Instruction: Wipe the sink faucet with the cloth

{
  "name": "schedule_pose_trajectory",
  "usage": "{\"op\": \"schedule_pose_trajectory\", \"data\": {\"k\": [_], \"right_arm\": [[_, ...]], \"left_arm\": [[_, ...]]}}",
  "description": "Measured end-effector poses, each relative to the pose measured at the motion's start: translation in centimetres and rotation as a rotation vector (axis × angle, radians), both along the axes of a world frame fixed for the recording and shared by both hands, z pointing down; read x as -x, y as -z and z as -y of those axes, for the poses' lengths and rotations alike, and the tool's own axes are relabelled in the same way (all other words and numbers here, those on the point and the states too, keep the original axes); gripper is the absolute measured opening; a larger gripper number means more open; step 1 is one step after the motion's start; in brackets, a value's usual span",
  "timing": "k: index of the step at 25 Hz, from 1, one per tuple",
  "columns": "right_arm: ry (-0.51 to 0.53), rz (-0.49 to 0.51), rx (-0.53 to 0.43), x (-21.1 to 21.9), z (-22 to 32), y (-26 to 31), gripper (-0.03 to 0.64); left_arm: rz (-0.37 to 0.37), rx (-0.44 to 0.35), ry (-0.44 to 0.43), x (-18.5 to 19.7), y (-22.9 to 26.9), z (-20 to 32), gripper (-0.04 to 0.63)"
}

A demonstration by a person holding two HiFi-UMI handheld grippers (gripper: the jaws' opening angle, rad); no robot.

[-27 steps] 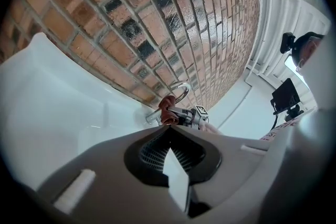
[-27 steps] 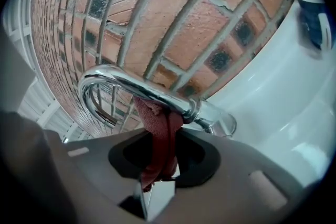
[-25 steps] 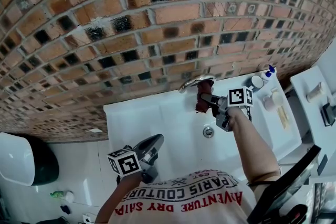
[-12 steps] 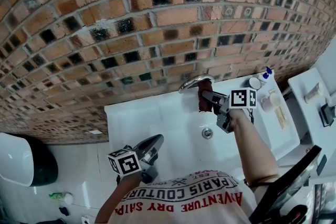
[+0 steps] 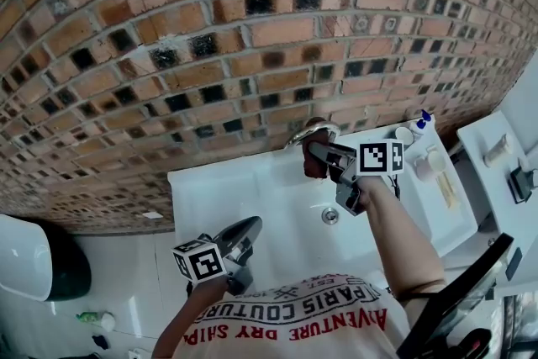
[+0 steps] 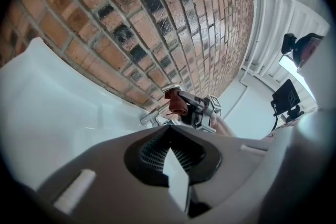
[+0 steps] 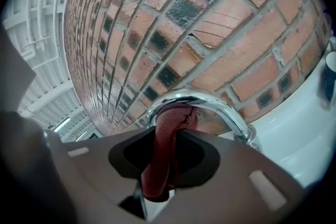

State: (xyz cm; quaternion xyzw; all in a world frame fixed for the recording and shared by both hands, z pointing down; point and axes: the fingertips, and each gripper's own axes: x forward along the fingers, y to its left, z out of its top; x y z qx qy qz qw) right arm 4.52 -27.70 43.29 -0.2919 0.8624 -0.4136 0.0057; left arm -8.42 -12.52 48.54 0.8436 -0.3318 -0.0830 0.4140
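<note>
In the head view's lower left, the left hand-held gripper (image 5: 244,229) hangs over the front of the white sink (image 5: 252,189). Only its own view shows its jaws pressed together with nothing between them. The drain (image 5: 330,215) lies in the basin, right of centre. Beyond it, the right hand-held gripper (image 5: 324,154) is clamped on a dark red cloth (image 5: 313,164). Its own view alone shows the bunched cloth's top end pressed against the underside of the curved chrome faucet (image 5: 313,130). A blue-capped bottle (image 5: 423,120) stands on the sink's right rim. A brick wall (image 5: 252,29) fills the frame's upper part.
</note>
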Motion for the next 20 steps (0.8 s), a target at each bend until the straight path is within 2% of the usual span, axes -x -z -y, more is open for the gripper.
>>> {"op": "schedule_pose_trajectory", "data": {"k": [11, 20], "right_arm": [[0.046, -0.025, 0.013, 2.8, -0.5, -2.1, 0.091], [0.069, -0.055, 0.065, 4.1, 0.0, -5.1, 0.091]], "left_arm": [[-0.006, 0.011, -0.001, 0.4, -0.3, -0.3, 0.000], [-0.006, 0.025, 0.005, 0.7, -1.0, 0.3, 0.000]]}}
